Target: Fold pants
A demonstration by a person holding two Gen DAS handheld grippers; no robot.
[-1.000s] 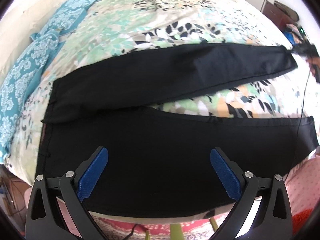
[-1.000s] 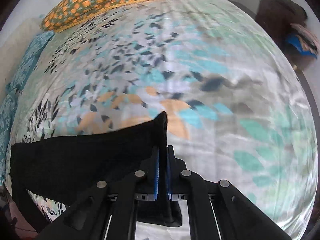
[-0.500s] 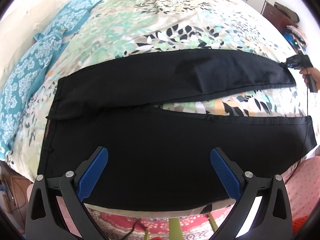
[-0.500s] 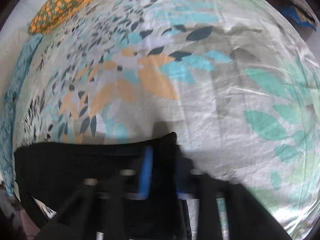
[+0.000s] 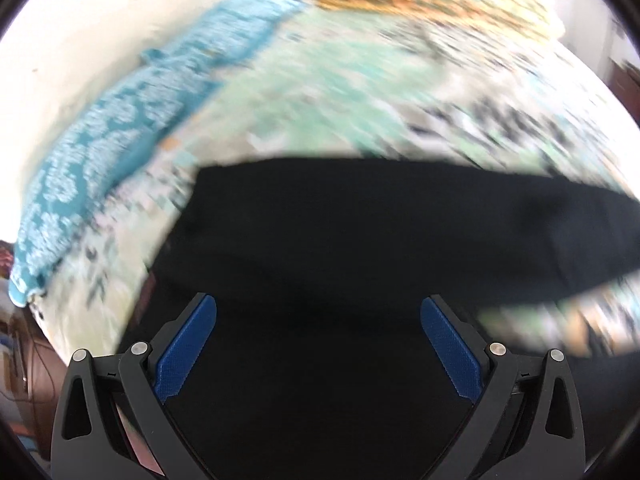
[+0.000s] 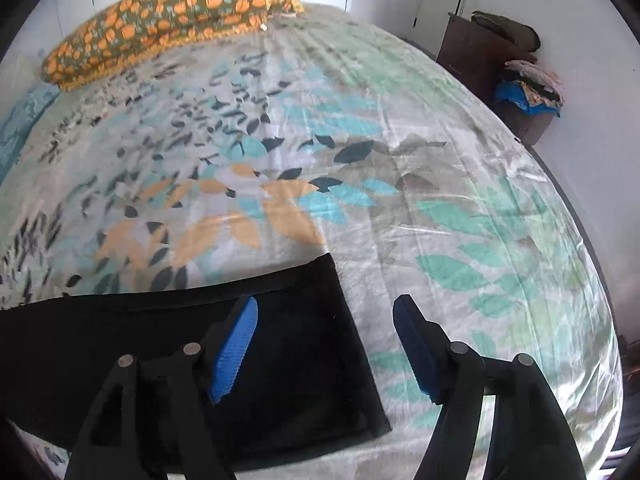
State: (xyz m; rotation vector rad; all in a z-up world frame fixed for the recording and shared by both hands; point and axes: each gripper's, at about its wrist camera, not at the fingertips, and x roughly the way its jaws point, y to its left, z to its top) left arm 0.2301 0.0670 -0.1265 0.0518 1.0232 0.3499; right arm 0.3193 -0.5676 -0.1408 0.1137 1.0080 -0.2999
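Black pants (image 5: 360, 240) lie spread on a leaf-patterned bedspread (image 5: 320, 92). The left wrist view is blurred by motion. My left gripper (image 5: 318, 312) is open and empty, low over the waist end of the pants. In the right wrist view the hem end of one black leg (image 6: 288, 356) lies flat on the bedspread (image 6: 440, 208). My right gripper (image 6: 324, 316) is open and empty just above that hem, its left finger over the cloth and its right finger over the bedspread.
Blue floral pillows (image 5: 120, 128) lie along the bed's left side by the wall. An orange-spotted pillow (image 6: 172, 20) lies at the far end. A dark cabinet (image 6: 480, 52) and piled clothes (image 6: 528, 88) stand beyond the bed's right edge.
My right gripper opened and let go of the leg hem, which now lies flat. My left gripper swung left and closer to the waist; it stays open.
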